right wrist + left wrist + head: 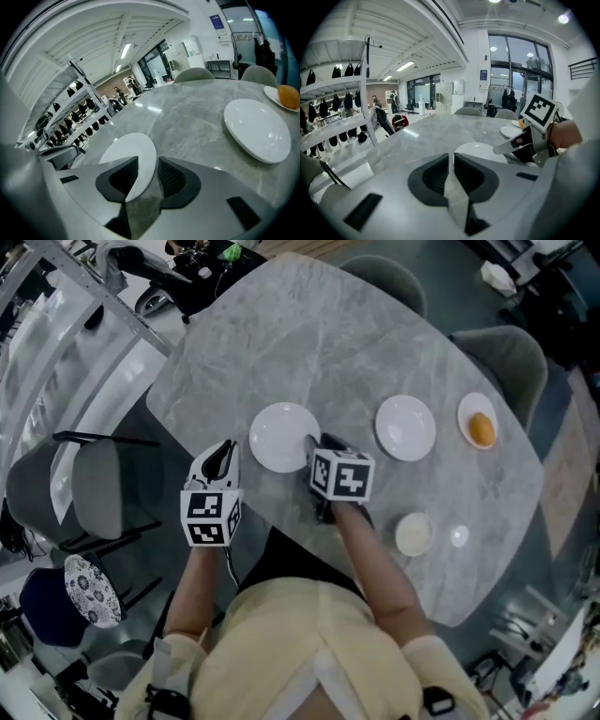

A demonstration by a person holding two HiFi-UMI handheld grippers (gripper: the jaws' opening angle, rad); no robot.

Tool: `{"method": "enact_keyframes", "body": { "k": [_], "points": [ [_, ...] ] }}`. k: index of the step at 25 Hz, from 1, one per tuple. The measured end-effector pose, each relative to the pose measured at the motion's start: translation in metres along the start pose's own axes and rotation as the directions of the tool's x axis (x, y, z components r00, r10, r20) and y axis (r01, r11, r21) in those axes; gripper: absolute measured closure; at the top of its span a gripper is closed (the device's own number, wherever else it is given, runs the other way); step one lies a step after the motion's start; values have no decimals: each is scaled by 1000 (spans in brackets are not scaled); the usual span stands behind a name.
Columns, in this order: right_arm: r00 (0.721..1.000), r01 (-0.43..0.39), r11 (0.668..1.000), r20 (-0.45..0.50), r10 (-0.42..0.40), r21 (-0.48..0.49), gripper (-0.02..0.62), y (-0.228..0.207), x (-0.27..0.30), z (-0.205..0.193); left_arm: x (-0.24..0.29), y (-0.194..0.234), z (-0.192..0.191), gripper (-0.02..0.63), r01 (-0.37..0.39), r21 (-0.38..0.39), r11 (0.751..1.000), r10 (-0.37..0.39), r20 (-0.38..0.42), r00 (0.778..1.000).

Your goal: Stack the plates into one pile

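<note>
3 white round plates sat in a rough row on the grey marbled bench (309,343), none stacked.

- Left plate (284,437): plain, shallow, empty, glossy. It lay flat, near the bench's front edge.
- Middle plate (405,427): same look, empty, flat. A strip of bare bench separated it from the left plate.
- Right plate (473,404): smaller, carried an orange (481,429), close to the bench's right edge.
- Small cream dish (413,533) sat nearer the person, with a tiny white round thing (458,536) just beside it. Couldn't tell what that was.

Right gripper (317,442): jaws apart, with the near rim of the left plate between them. Bare bench showed between the rim and 1 jaw, so it wasn't clamped. It sat at that plate's right side, pointing down at the bench.

Left gripper (223,451): jaws almost together with only a thin slit, nothing between them. It was at the bench's front-left edge, just beside the left plate and not touching it.

Room: the far half of the bench was bare. Grey chairs stood at the far side (506,357) and off the left edge (103,488), and a patterned stool (92,589) stood lower left, well apart from the plates.
</note>
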State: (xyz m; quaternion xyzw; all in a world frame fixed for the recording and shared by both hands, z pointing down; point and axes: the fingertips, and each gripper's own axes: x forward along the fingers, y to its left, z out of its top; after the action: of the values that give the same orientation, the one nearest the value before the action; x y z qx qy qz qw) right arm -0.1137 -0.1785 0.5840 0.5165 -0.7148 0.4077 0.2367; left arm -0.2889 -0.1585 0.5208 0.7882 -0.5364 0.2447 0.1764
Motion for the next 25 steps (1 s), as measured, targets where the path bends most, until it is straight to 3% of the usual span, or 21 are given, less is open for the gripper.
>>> {"method": "enact_keyframes", "body": {
  "k": [15,20,25],
  "points": [
    [989,149,985,-6,-150,-83,480,-2,9,-4,27,10,3,571,85,0,996,-85,-2,996],
    [987,159,984,6,-159,-80,482,-3,7,-2,30,12,2,571,103,0,995,-103,-4,995],
    [994,109,994,11,-108,-21,506,4,11,-2,34,20,6,571,114,-4,993,-114,-1,993]
  ]
}}
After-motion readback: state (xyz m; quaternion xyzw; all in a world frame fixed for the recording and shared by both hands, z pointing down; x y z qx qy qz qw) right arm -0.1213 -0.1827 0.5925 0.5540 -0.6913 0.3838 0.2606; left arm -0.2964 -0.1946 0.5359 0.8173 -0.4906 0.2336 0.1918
